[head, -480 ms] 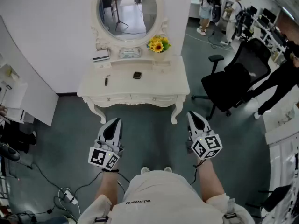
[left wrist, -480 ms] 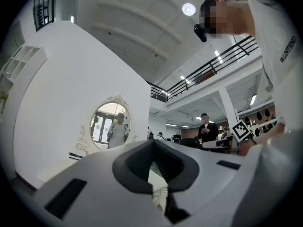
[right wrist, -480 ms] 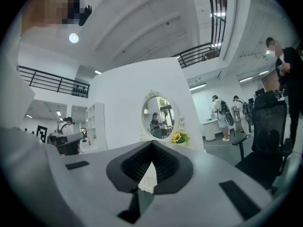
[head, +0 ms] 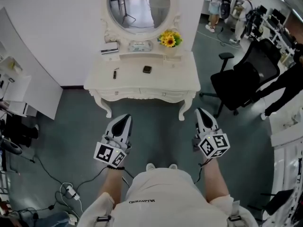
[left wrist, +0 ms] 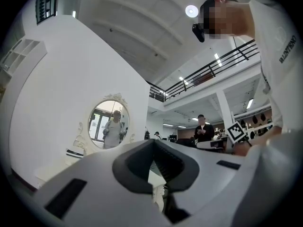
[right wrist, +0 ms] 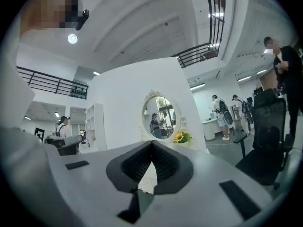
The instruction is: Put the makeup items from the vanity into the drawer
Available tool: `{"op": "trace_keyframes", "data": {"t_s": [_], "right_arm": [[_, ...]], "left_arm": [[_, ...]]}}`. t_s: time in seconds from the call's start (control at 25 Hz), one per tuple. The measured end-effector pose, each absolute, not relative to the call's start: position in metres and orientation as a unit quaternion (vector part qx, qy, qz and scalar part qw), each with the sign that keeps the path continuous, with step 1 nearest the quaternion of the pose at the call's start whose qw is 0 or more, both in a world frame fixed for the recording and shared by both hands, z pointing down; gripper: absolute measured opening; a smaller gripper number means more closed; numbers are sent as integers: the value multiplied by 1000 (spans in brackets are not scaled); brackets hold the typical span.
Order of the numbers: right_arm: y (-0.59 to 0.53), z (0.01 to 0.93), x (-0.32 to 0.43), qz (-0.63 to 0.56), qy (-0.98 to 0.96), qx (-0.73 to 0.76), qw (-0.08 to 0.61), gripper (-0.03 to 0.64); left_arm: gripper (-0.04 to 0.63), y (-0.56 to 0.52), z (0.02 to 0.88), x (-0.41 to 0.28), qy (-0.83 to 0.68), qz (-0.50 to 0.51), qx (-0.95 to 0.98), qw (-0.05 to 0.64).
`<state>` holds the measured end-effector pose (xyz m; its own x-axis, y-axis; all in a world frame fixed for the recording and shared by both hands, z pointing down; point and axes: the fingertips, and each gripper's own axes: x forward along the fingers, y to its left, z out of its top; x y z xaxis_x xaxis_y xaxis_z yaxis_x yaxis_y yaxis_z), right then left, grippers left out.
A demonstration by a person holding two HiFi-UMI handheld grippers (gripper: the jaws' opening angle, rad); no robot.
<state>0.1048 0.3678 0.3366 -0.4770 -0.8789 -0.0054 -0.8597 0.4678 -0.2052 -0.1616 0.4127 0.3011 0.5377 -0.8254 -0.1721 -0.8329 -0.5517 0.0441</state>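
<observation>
White vanity (head: 142, 82) straight ahead, both our grippers closed and empty, well short of it.
We see two dark makeup items on the vanity top: a slim stick (head: 114, 73) left of the vanity's middle, its long axis running from the vanity's front edge toward its back, and a small square compact (head: 147, 69) near the vanity's middle. Both lie forward of our left gripper (head: 125, 119) and right gripper (head: 200, 111), which hang over the floor before the vanity's front, touching nothing. We judge the left gripper nearer to both items, the stick especially. Each gripper's jaws are pressed together with nothing between them, and the vanity's drawer (head: 142, 94) looks closed.
</observation>
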Motion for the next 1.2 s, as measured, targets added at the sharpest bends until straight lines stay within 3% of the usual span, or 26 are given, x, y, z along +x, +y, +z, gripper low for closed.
{"op": "trace_keyframes", "data": {"t_s": [0.64,1.2], "right_arm": [[344,357,64,-103,852,-511,49,11],[237,363,67,-109,872,-474,52,11]], "left_arm": [[2,399,333,-187,465,82,-882,-11],[2,301,338,-156,474,61,-878,-15]]}}
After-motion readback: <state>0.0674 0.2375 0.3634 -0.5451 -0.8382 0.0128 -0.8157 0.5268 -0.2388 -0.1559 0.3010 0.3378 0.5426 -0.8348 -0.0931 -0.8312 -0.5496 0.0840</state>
